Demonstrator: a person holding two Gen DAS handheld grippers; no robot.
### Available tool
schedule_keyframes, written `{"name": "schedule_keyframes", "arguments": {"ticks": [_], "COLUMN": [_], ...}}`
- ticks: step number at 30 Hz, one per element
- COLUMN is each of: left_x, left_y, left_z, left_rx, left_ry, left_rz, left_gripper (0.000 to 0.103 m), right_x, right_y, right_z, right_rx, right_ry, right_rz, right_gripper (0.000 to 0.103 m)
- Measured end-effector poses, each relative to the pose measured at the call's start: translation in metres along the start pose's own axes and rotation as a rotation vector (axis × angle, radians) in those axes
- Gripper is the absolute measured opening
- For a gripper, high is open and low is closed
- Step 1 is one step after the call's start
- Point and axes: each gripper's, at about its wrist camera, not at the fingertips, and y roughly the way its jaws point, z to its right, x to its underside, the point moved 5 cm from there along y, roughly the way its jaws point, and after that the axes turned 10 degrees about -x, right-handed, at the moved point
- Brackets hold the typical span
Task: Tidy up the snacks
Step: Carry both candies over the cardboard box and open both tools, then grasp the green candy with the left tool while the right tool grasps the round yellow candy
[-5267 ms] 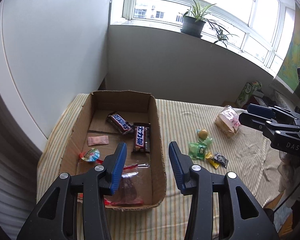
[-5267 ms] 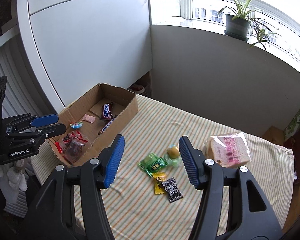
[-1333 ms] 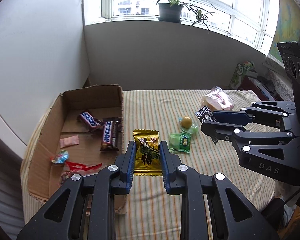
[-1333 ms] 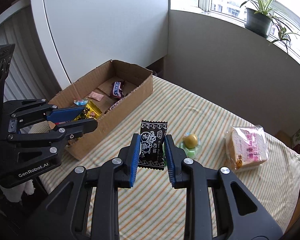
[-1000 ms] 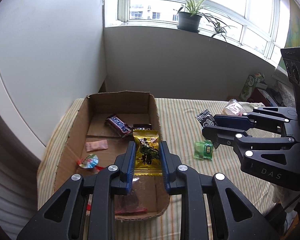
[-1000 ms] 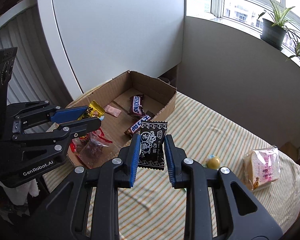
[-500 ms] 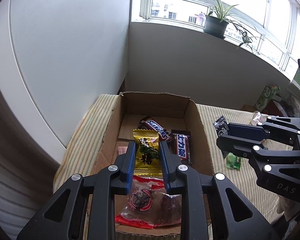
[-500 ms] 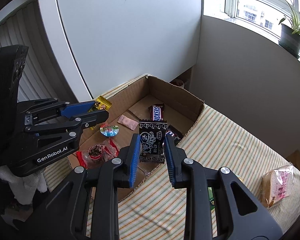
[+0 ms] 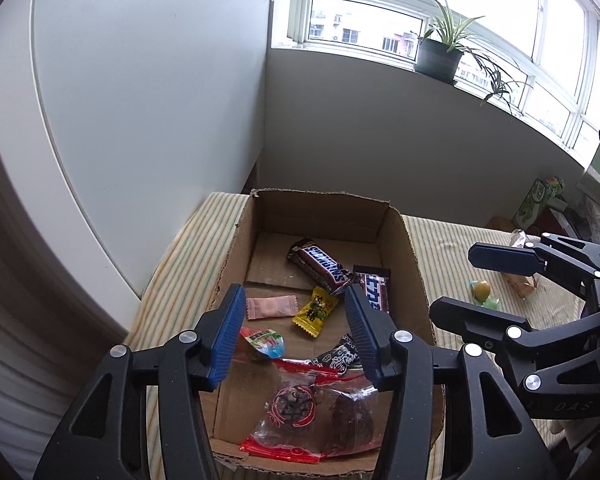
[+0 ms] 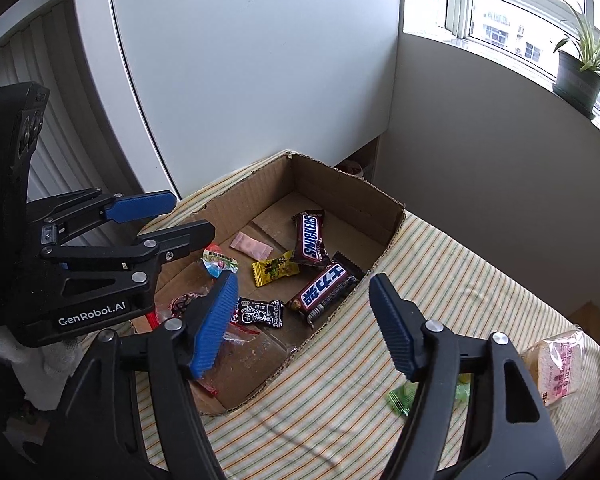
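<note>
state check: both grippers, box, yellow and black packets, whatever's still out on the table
left gripper: jaws opening, nothing between them
right gripper: jaws opening, nothing between them
cardboard box: open-topped
yellow packet: lying in box
black packet: lying in box
bread bag: on table, outside box
green packet: on table, outside box

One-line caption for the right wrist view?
Right gripper opening above the cardboard box; black packet lies inside.
</note>
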Motion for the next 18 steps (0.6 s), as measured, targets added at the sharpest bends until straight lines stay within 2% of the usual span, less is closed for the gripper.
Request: {"name": "schedule_keyframes", "arguments": {"ticks": [3,18], "left_x": [0.000,0.001], "left_y": [-0.002,-0.019], "left_z": [0.000,0.025], "left_rx": [0.001,0.046], "left_ry": [-0.002,0.009], "left_rz": [0.001,0.015], "left_gripper": [0.051,0.051], "right_x": [0.002,0.020], "right_y": [-0.004,-0.050], "right_z": [0.004,0.042], "right_rx": [0.013,0.080], "right_ry": [0.010,0.060], "right_rz": [0.007,0.029], "right_gripper": [0.082,0.082]}}
